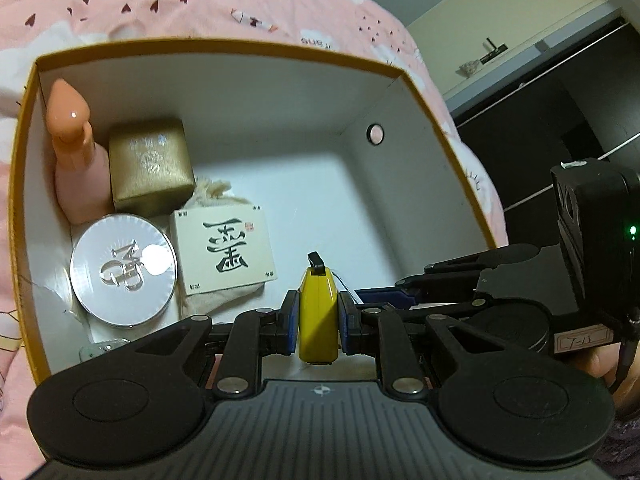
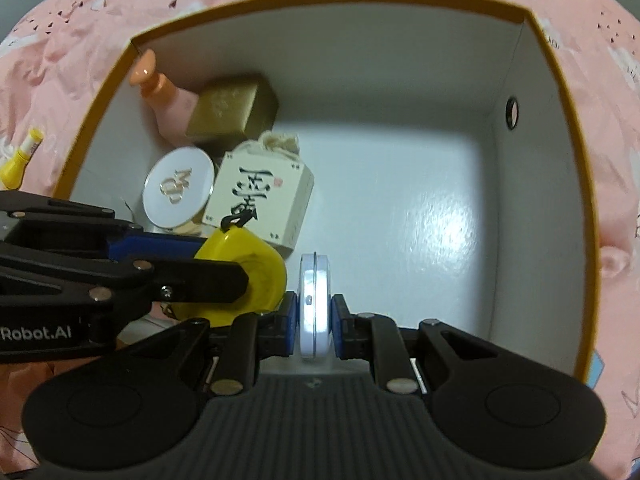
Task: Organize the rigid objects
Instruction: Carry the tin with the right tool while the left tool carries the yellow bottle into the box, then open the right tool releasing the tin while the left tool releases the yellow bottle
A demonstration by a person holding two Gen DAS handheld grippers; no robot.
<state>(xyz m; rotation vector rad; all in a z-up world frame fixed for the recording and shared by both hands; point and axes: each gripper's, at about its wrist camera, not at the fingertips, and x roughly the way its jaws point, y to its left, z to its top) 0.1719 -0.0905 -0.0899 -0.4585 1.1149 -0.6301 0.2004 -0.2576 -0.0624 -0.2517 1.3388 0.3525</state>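
Note:
A yellow-rimmed box (image 1: 224,46) with white inside walls lies open on a pink bedspread. My left gripper (image 1: 318,316) is shut on a yellow case (image 1: 318,312) with a black loop, held over the box's near side. It also shows in the right wrist view (image 2: 248,272). My right gripper (image 2: 315,316) is shut on a thin white round case (image 2: 315,300), held edge-on above the box floor. In the box's left part lie a peach bottle (image 1: 74,152), a gold box (image 1: 150,166), a silver round compact (image 1: 124,270) and a cream box with black calligraphy (image 1: 224,248).
The box's right half has bare white floor (image 2: 420,208). A round hole (image 1: 375,134) pierces its right wall. A small yellow bottle (image 2: 20,158) lies on the bedspread left of the box. Dark furniture and a pale cabinet (image 1: 520,28) stand at the right.

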